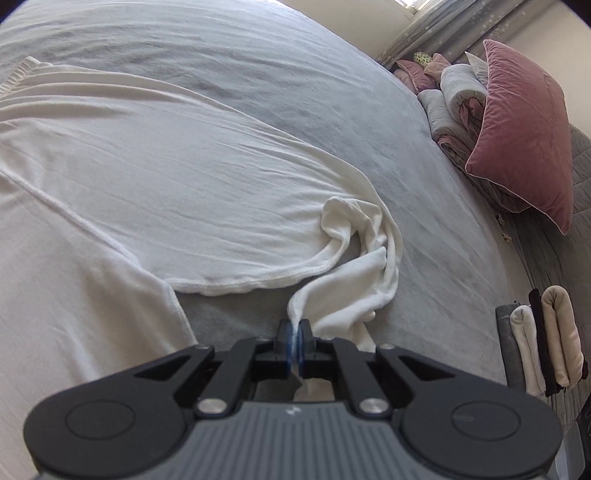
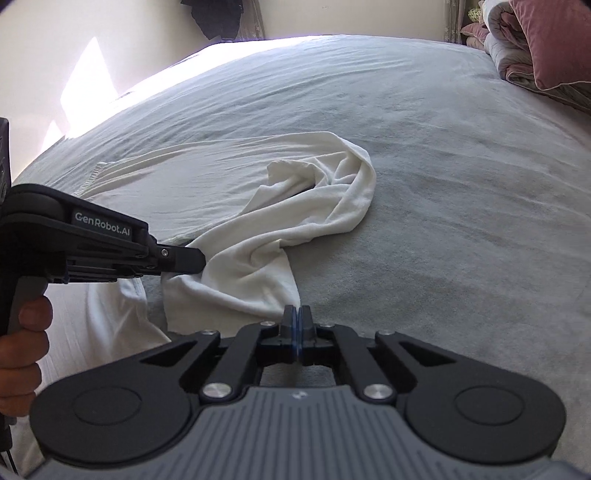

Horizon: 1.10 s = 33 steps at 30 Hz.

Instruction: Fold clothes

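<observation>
A white garment [image 1: 155, 177] lies spread on the grey bed [image 1: 436, 206], with one part bunched and twisted [image 1: 354, 236] at its right side. My left gripper [image 1: 294, 328] is shut on a pinch of that white fabric, which shows between the blue pads. From the right wrist, the same garment [image 2: 258, 229] trails toward me. The left gripper [image 2: 199, 260] holds its near-left fold, and a hand [image 2: 22, 332] grips the handle. My right gripper [image 2: 296, 317] is shut, its pads together. The garment's near corner [image 2: 284, 295] ends right at its tips, and no cloth shows between the pads.
A pink cushion [image 1: 524, 133] and rolled bedding [image 1: 458, 107] sit at the bed's right edge. A stack of folded clothes [image 1: 546, 339] lies lower right. A dark garment [image 2: 218, 14] hangs on the far wall. Grey sheet [image 2: 461, 206] stretches to the right of the garment.
</observation>
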{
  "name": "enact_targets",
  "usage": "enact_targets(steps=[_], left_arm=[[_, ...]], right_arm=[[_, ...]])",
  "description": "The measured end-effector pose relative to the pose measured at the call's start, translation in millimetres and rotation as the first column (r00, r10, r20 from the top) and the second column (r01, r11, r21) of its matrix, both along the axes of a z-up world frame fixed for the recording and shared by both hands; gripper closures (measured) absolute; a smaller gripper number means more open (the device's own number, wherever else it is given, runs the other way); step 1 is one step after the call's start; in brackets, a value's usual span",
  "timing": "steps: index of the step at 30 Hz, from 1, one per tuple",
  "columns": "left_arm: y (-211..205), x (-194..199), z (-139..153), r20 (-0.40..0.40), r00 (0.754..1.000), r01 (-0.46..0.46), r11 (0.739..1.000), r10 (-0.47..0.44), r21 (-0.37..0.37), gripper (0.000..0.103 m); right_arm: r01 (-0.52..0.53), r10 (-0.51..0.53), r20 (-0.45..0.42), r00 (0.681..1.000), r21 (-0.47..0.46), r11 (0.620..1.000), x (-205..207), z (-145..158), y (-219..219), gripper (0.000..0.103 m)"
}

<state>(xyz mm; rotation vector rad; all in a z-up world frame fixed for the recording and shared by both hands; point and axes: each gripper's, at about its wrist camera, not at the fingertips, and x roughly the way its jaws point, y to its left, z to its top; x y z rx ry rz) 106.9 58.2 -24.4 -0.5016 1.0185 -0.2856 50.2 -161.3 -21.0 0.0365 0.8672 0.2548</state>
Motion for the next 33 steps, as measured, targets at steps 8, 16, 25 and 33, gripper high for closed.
enact_targets(steps=[8,16,25,33], left_arm=[[-30.2,-10.1,4.5,0.051,0.983,0.174,0.985,-0.174,-0.003,0.073],[-25.0,-5.3,4.0,0.073,0.983,0.167,0.986,-0.167,0.017,0.071],[-12.7,18.8,23.6,0.145,0.975,0.141,0.975,-0.166,0.172,0.070],[-40.2,103.7,26.1,0.232,0.918,0.165,0.844,-0.320,0.510,0.068]], right_arm=[[0.164,-0.130,0.120,0.984,-0.336,0.927,23.1,21.3,-69.0,0.103],[0.293,-0.167,0.272,0.948,-0.531,0.795,76.4,21.3,-120.1,0.103],[0.366,-0.184,0.364,0.913,-0.531,0.764,110.9,12.0,-142.1,0.103],[0.432,-0.269,0.394,0.879,-0.419,0.798,141.1,-8.5,-170.2,0.103]])
